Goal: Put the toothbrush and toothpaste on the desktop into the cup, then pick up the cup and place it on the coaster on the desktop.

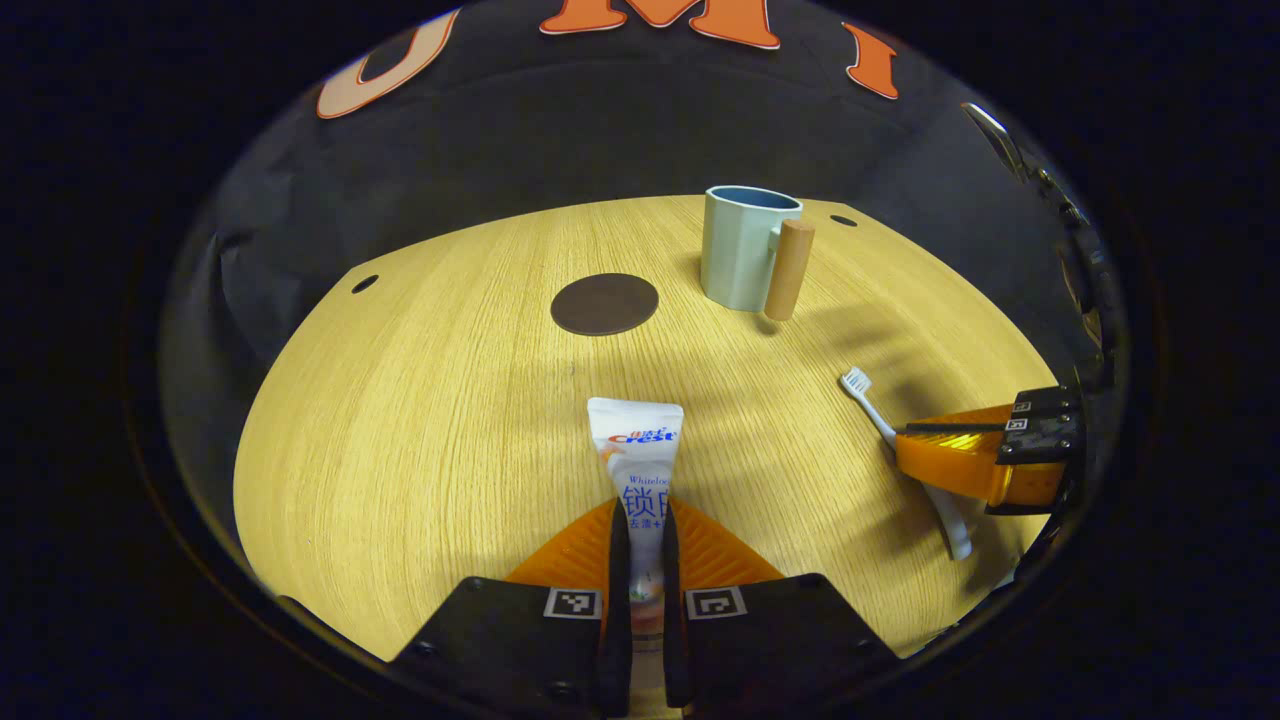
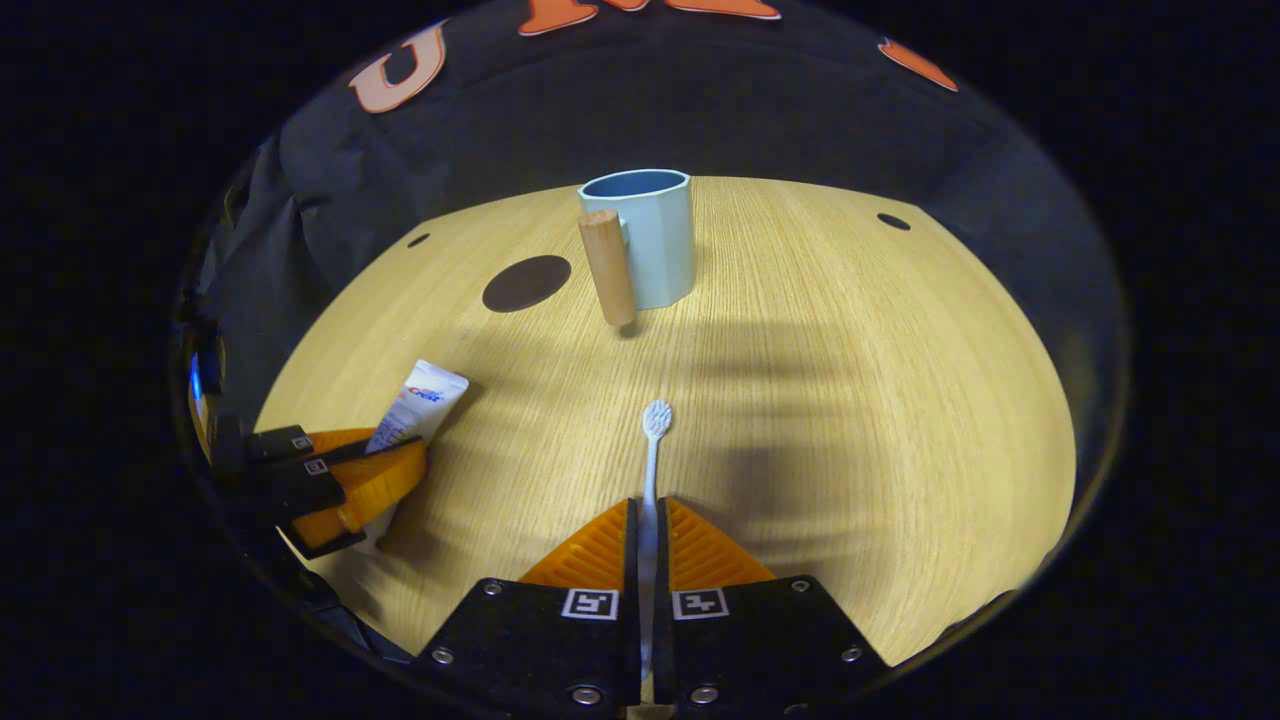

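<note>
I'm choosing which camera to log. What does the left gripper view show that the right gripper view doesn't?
Left gripper view: the left hand-held gripper head-on, shut on the toothpaste; the handle sits right of the cup. Right gripper view: the right hand-held gripper head-on, shut on the toothbrush; the handle sits left of the cup. Both: cup, coaster, desktop.

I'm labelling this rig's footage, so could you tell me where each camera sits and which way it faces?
Left gripper view: rides on the left gripper, looking along its fingers, closed on the toothpaste, toward the coaster.
Right gripper view: rides on the right gripper, closed on the toothbrush, facing the cup.
Shared: the wooden desktop, cup, coaster, toothpaste and toothbrush; each view also catches the other gripper at its edge.
</note>
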{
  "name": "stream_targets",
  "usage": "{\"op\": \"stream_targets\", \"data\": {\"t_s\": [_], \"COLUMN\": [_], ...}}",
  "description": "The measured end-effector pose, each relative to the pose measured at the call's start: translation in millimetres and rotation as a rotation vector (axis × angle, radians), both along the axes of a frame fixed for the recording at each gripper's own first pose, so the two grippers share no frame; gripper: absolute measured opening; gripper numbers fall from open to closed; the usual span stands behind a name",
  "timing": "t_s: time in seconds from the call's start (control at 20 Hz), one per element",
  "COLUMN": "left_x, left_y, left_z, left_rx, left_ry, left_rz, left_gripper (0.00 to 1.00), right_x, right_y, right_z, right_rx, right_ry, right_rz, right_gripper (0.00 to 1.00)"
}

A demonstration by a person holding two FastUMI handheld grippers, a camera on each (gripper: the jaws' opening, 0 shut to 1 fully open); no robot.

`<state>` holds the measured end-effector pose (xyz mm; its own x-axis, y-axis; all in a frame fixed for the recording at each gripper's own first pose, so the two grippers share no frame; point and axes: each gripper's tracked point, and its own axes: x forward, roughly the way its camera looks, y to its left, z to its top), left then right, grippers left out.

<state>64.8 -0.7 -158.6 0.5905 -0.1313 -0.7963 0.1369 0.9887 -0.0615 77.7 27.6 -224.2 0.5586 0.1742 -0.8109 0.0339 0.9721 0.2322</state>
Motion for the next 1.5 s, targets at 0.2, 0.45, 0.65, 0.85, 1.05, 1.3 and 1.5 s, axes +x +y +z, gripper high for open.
{"op": "stream_targets", "data": {"t_s": [0.2,0.45,0.65,0.85,1.05,1.3,1.5], "left_x": [2.6,0.5,4.0,6.7,9.2,17.6,30.3], "left_y": [1.1,-4.6,-3.4,1.1,-0.5,6.9,5.3], "left_z": [13.6,24.3,45.1,58.3,62.2,83.0,72.4], "left_rx": [-0.016,-0.007,-0.009,0.002,-0.009,-0.001,-0.015], "left_ry": [-0.027,-0.064,-0.093,-0.135,-0.165,-0.234,-0.263], "left_rz": [-0.034,-0.024,-0.018,-0.020,-0.020,-0.014,-0.005], "left_gripper": [0.17,0.16,0.16,0.16,0.16,0.16,0.16], "right_x": [3.4,13.7,24.8,36.4,50.3,65.3,81.0], "right_y": [2.6,3.0,1.2,-3.0,-10.7,-24.1,-27.3], "right_z": [6.1,14.3,22.0,28.9,53.1,85.5,108.8], "right_rx": [0.028,0.058,0.073,0.073,0.097,0.115,0.155], "right_ry": [-0.014,-0.081,-0.124,-0.177,-0.241,-0.314,-0.407], "right_rz": [0.024,0.018,-0.007,-0.029,-0.042,-0.051,-0.069], "right_gripper": [0.06,0.06,0.05,0.05,0.05,0.05,0.05]}}
